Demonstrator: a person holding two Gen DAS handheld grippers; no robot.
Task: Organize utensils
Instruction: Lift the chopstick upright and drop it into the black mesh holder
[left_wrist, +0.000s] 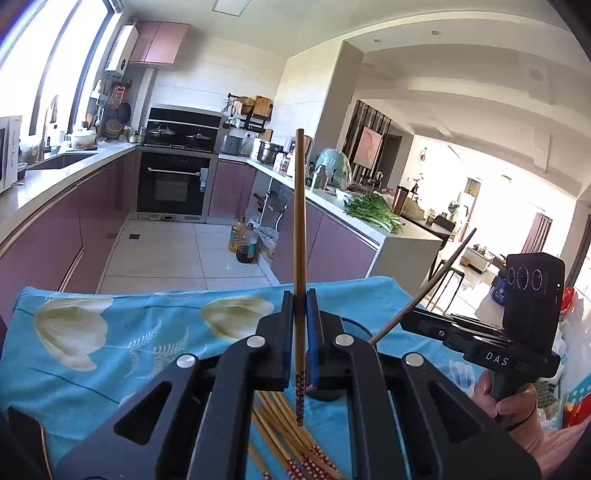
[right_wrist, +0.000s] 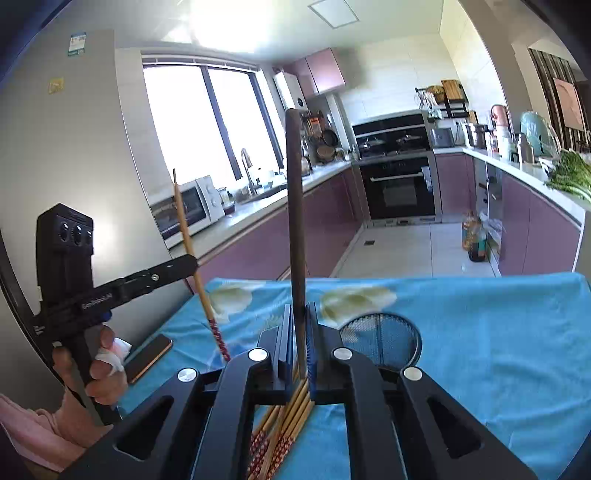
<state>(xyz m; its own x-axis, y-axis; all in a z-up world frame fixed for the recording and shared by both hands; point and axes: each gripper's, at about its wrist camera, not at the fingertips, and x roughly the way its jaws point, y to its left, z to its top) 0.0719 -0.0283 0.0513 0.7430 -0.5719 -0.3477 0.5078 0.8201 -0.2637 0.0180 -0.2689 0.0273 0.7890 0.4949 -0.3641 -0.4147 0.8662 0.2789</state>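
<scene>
My left gripper is shut on a wooden chopstick with a red patterned end, held upright above the blue cloth table. My right gripper is shut on a darker chopstick, also upright. Each gripper shows in the other's view: the right one with its slanted chopstick, the left one with its chopstick. A pile of several chopsticks lies on the cloth below the grippers and also shows in the right wrist view. A black mesh holder stands just behind the right gripper, partly hidden in the left wrist view.
A phone lies at the table's left edge beside a tall grey fridge. Beyond the table are kitchen counters, an oven, oil bottles on the floor and green vegetables on the right counter.
</scene>
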